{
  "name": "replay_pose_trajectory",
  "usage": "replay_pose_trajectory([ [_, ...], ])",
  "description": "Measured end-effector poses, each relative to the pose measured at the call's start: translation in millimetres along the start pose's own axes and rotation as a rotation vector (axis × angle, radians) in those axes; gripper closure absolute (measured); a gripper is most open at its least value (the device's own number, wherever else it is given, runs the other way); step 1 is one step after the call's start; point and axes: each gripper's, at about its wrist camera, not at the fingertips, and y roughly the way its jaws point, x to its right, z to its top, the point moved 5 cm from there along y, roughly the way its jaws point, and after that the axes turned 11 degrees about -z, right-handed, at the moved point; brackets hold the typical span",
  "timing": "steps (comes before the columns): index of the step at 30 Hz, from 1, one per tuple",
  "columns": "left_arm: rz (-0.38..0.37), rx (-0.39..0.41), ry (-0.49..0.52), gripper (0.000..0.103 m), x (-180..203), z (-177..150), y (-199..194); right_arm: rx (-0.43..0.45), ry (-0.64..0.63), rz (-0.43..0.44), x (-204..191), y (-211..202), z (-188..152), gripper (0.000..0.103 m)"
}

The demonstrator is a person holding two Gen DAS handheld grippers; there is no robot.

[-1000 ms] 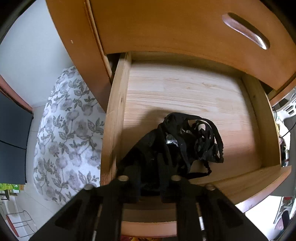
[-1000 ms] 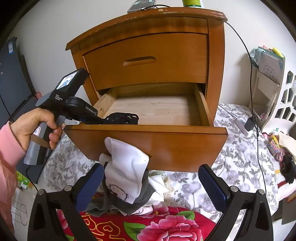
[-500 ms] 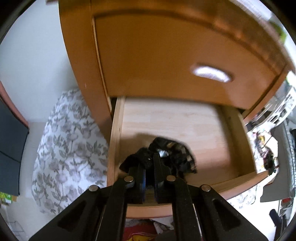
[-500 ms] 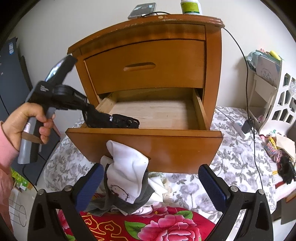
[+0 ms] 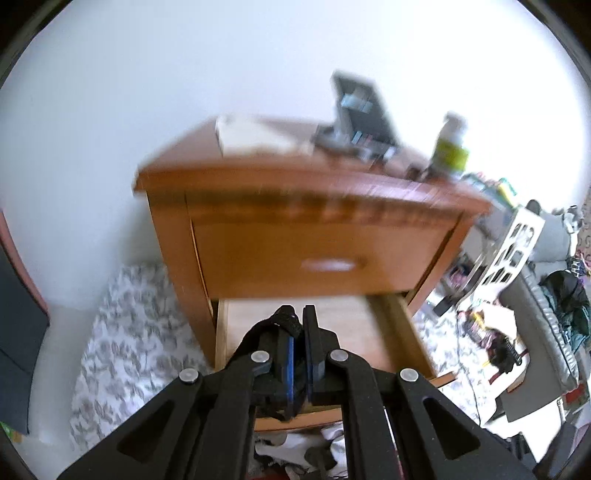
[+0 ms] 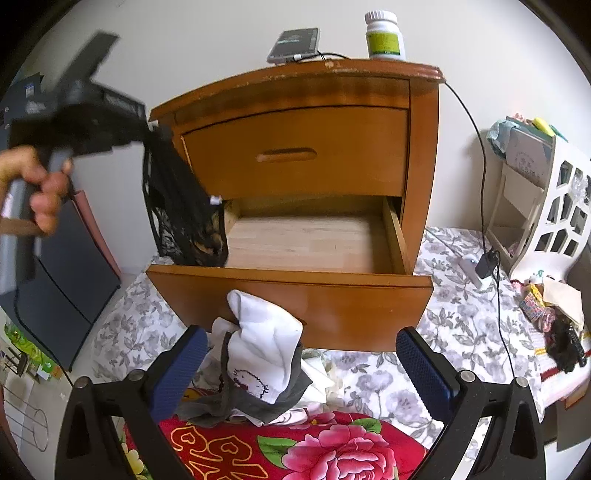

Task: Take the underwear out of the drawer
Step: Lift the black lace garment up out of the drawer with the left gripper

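No lettering can be made out anywhere. The white bottle (image 6: 384,35) at the far right of the nightstand top carries a green label, its print too small to read. The white cloth (image 6: 264,354) hanging near the drawer front bears a cartoon cat face, without words. Pale marks on the left gripper's (image 6: 157,131) body are blurred.

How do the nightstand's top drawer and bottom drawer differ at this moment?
The top drawer is pushed fully shut, while the bottom drawer is pulled well out. Only the top drawer's front shows, with its slot handle; the bottom drawer's pale wood floor is exposed, with nothing lying on the part in view. Black underwear hangs from the left gripper above the bottom drawer's left corner. Both have matching orange-brown wooden fronts.
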Motion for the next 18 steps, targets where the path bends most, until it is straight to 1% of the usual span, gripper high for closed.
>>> replay_pose_trajectory([
  [6,-0.036,0.123,0.067,0.099,35.7,20.6,-61.2,0.027,0.004,-0.001,0.9,-16.4,2.5,0.000],
  [10,-0.061,0.166,0.101,0.099,55.8,22.6,-91.4,0.053,0.002,0.002,0.0,-31.1,4.9,0.000],
  [14,-0.079,0.161,0.144,0.099,76.1,13.5,-103.6,0.083,-0.002,0.004,-0.1,-47.6,6.8,0.000],
  [18,-0.103,0.112,0.176,0.099,93.9,-8.8,-94.7,0.109,-0.008,0.006,-0.3,-62.0,7.0,0.000],
])
